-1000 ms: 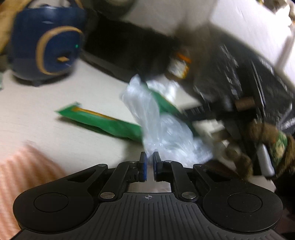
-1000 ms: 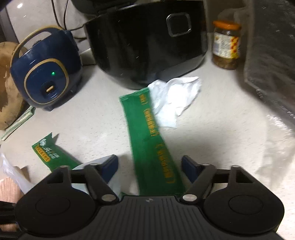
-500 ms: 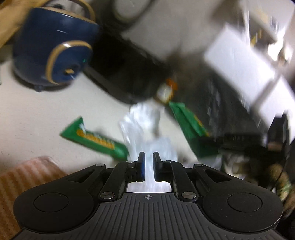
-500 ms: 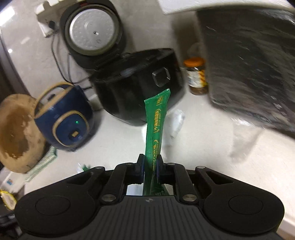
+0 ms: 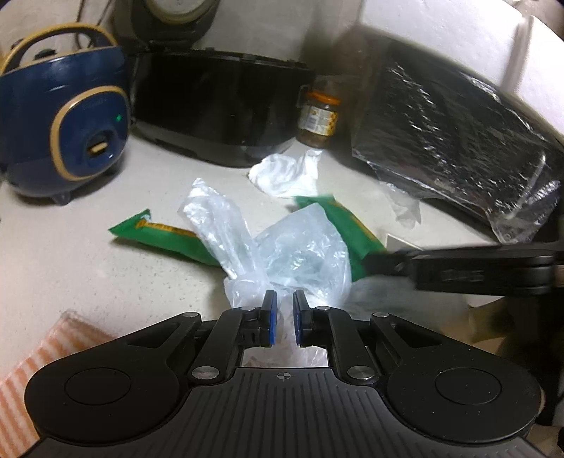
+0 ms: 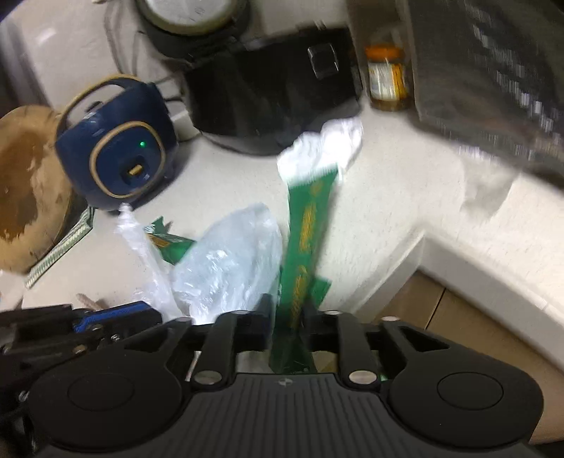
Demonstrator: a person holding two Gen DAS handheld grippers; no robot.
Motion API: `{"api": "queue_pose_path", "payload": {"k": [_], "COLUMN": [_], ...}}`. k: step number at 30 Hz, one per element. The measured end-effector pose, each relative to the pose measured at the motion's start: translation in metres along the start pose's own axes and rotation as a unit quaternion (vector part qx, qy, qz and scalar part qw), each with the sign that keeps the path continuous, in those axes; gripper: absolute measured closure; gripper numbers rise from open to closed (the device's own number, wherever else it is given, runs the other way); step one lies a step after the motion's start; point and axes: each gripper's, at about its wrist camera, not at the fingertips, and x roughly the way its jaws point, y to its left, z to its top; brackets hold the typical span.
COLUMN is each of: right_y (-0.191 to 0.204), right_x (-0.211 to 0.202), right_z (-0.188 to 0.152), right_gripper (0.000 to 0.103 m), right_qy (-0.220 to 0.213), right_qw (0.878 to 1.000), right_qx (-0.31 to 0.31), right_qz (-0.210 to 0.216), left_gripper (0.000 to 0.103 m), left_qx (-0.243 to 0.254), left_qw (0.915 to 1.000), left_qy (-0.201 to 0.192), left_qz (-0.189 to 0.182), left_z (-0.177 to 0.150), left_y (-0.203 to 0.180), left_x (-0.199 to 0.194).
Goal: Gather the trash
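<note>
Left tool point(image 5: 282, 317), lower centre of its view: pads clamped on the neck of the clear plastic bag point(image 5: 299, 257), held open above the worktop point(image 5: 70, 253); right tool point(image 6: 287, 320): jaws have just been opening, green wrapper point(image 6: 306, 229) between them beside the bag mouth, grip uncertain through blur; judgement: keep the bag steady, release only once the wrapper's lower end is inside; second wrapper point(image 5: 162, 236) and crumpled tissue point(image 5: 285, 172) remain, centre frame

Pale speckled countertop point(image 5: 70, 253) — white wall point(image 5: 268, 24)

Jar point(image 6: 387, 79) label blurred, second green wrapper point(image 5: 158, 236) half behind bag point(image 5: 292, 253)
</note>
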Motion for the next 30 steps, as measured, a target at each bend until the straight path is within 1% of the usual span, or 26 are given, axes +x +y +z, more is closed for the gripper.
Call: {"api": "queue_pose_path", "payload": {"k": [2,4,6,7,9,10,12,16,19,20,21,22,24,25,27,28,30], "right_y": [0.006,0.014,0.016,0.013,0.002,-0.004,-0.014,-0.049,-0.074,-0.081,-0.089,-0.094,-0.104,-0.107,-0.112,-0.114,-0.118], "right_x": [-0.015,-0.026,-0.03,-0.029,-0.031,-0.036,-0.043,-0.063,-0.078,-0.081,-0.083,-0.083,-0.082,-0.081,-0.077,-0.075,-0.072], "right_z": [0.002,0.001,-0.004,-0.005,-0.011,-0.015,-0.02,-0.027,-0.033,-0.035,-0.038,-0.041,-0.047,-0.05,-0.053,-0.054,-0.054], "right_gripper": [0.043,0.04,0.038,0.038,0.038,0.038,0.038,0.038,0.038,0.038,0.038,0.038,0.038,0.038,0.038,0.038,0.038], "right_qy": [-0.033,-0.055,-0.06,-0.057,-0.05,-0.051,-0.057,-0.076,-0.087,-0.088,-0.087,-0.085,-0.078,-0.074,-0.067,-0.063,-0.058], "right_qw": [0.999,0.994,0.99,0.991,0.993,0.994,0.995,0.997,0.996,0.995,0.995,0.995,0.995,0.995,0.996,0.996,0.997], "right_qx": [-0.041,-0.095,-0.125,-0.123,-0.102,-0.091,-0.074,-0.021,0.012,0.021,0.029,0.035,0.046,0.049,0.052,0.052,0.05], "right_qz": [-0.012,-0.017,-0.018,-0.02,-0.017,-0.015,-0.017,-0.018,-0.028,-0.03,-0.032,-0.033,-0.034,-0.034,-0.033,-0.033,-0.031], "left_gripper": [0.091,0.091,0.091,0.09,0.09,0.09,0.09,0.09,0.089,0.088,0.086,0.084,0.084,0.084,0.082,0.083,0.081], "left_qx": [-0.027,-0.062,-0.094,-0.11,-0.12,-0.117,-0.106,-0.084,-0.107,-0.108,-0.101,-0.082,-0.04,-0.01,0.046,0.063,0.082], "left_qw": [0.9996,0.9979,0.9949,0.9926,0.9897,0.989,0.989,0.9915,0.99,0.9904,0.9919,0.994,0.9959,0.9961,0.9936,0.9931,0.993], "left_qy": [-0.006,-0.017,-0.034,-0.041,-0.046,-0.046,-0.038,-0.013,0.019,0.029,0.042,0.058,0.078,0.087,0.102,0.097,0.084], "left_qz": [-0.003,0.003,-0.012,-0.031,-0.062,-0.077,-0.095,-0.099,-0.09,-0.081,-0.065,-0.044,-0.02,-0.012,0.009,0.018,0.016], "left_z": [-0.001,0.0,0.004,0.008,0.016,0.021,0.029,0.045,0.059,0.062,0.064,0.066,0.062,0.058,0.05,0.047,0.046], "left_y": [0.008,0.018,0.025,0.026,0.02,0.012,-0.004,-0.04,-0.057,-0.062,-0.069,-0.077,-0.093,-0.102,-0.114,-0.115,-0.111], "left_x": [-0.006,-0.013,-0.021,-0.024,-0.027,-0.025,-0.018,0.014,0.052,0.063,0.076,0.089,0.105,0.113,0.129,0.133,0.136]}}
